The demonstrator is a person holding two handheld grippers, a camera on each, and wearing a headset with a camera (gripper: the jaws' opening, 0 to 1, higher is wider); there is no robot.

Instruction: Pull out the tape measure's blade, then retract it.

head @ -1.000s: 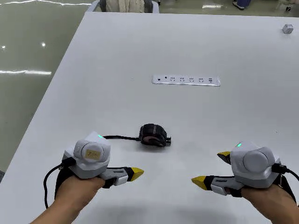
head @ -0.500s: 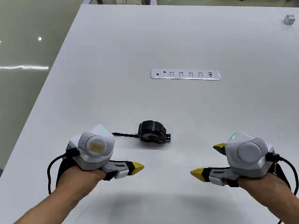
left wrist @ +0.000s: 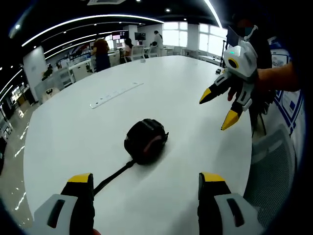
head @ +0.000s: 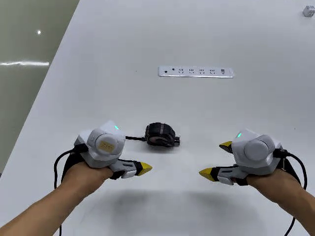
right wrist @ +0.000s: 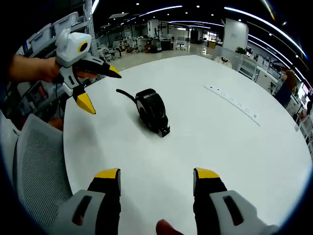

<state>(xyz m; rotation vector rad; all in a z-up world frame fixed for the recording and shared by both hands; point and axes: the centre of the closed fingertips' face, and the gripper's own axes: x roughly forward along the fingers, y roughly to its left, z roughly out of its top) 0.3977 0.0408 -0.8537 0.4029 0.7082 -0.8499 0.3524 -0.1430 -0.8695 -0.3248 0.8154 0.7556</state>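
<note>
Both the left gripper (head: 140, 169) and right gripper (head: 215, 159) flank the tape measure (head: 160, 134), lower centre in the head view, likely so each can take one end. Left gripper view: jaws spread, tape measure (left wrist: 145, 140) centred. Right gripper view: jaws released too, tape measure (right wrist: 152, 110) just above centre.

One white table (head: 197, 34) carried one black tape measure (head: 160, 135) with one black strap (head: 134, 138) attached. One white power strip (head: 195, 72) lay on it too, its sockets too small to count surely. One small grey object (head: 308, 11) sat at the far corner. There were two grippers, the left gripper (left wrist: 145, 178) and the right gripper (head: 215, 158), each with two yellow-tipped jaws. Two hands held them: one left hand (head: 86, 173) and one right hand (head: 268, 182).
</note>
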